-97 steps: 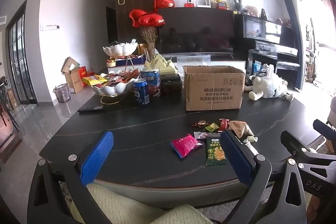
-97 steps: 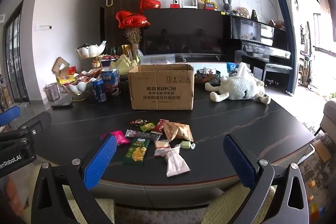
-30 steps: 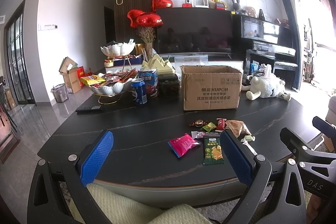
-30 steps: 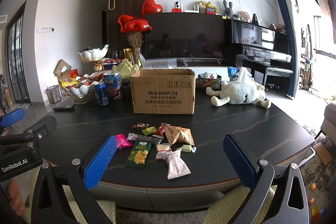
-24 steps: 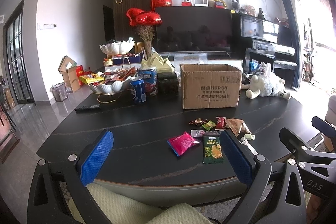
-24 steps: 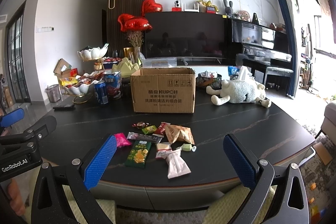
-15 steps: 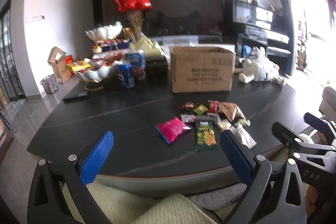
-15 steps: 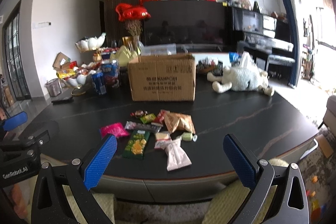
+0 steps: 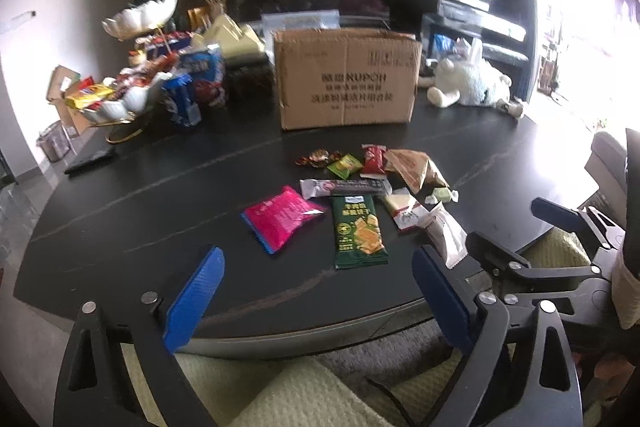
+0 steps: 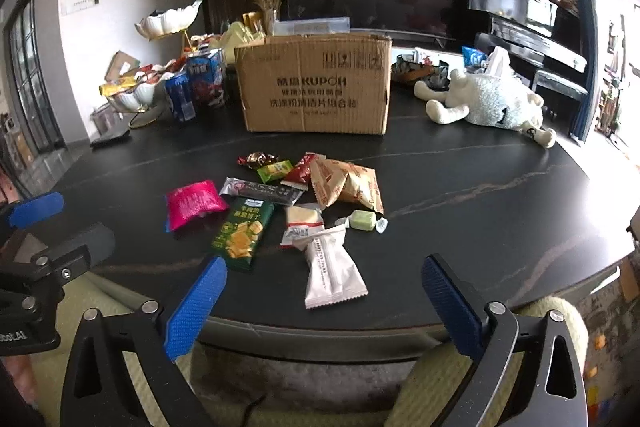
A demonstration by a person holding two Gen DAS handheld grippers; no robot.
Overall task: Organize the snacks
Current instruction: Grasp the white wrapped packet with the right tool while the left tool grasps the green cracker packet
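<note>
Several snack packets lie in a loose pile on the dark table point(image 9: 120, 211): a pink packet point(image 9: 282, 217) point(image 10: 194, 203), a dark green cracker packet point(image 9: 358, 229) point(image 10: 244, 233), a white packet point(image 10: 332, 273) point(image 9: 444, 235), an orange bag point(image 10: 346, 185) and small candies. An open cardboard box point(image 9: 346, 83) point(image 10: 314, 85) stands behind them. My left gripper point(image 9: 316, 291) is open and empty at the table's near edge, just short of the pink and green packets. My right gripper point(image 10: 324, 297) is open and empty, near the white packet.
A white tiered dish of snacks point(image 9: 128, 95), a blue can point(image 9: 182, 103) and a blue snack pack point(image 9: 206, 77) stand at the back left. A remote point(image 9: 90, 159) lies left. A white plush toy point(image 10: 492, 103) lies at the back right. A light cushion point(image 9: 304, 395) sits below the edge.
Both grippers have moved forward and tilted down toward the snack pile, which now looks larger and closer. Both stay open. Nothing on the table has moved.
</note>
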